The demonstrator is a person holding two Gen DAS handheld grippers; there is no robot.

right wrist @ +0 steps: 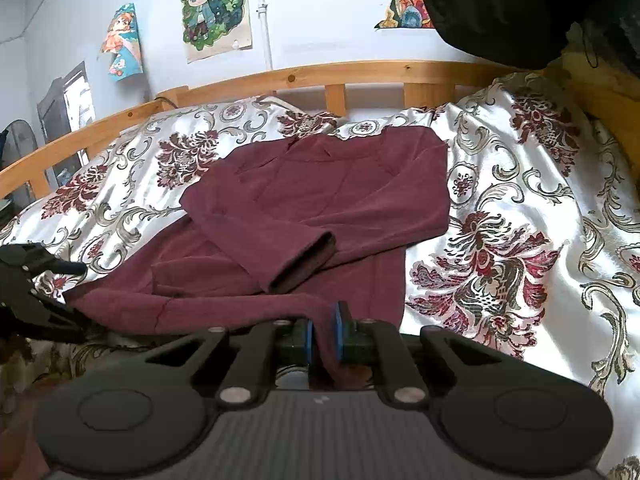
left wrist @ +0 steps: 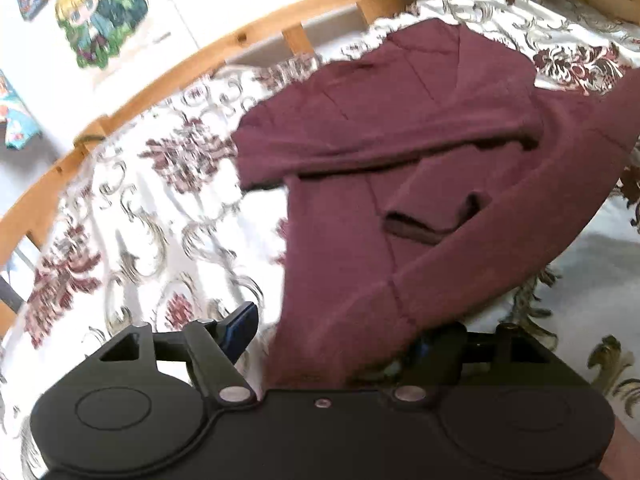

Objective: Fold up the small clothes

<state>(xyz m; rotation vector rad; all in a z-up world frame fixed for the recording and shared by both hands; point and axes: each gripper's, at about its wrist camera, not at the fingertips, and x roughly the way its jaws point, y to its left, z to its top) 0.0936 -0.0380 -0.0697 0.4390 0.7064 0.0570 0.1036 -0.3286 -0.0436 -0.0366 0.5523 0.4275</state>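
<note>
A maroon long-sleeved top [left wrist: 400,152] lies on the floral bedspread [left wrist: 140,220], both sleeves folded across its body. It also shows in the right wrist view [right wrist: 320,200]. My left gripper [left wrist: 332,340] has its jaws wide apart, with the top's lower hem draped between the fingers; the left blue pad [left wrist: 240,328] stands free of the cloth. My right gripper [right wrist: 324,336] is shut on the hem of the top, blue pads [right wrist: 307,340] pinching the cloth. The left gripper [right wrist: 48,292] shows at the left edge of the right wrist view, at the hem's other corner.
A wooden bed rail [right wrist: 360,76] runs along the far side of the bed against a wall with cartoon posters [right wrist: 216,4]. A dark bundle [right wrist: 500,8] hangs at the upper right. The bedspread [right wrist: 520,220] extends to the right of the top.
</note>
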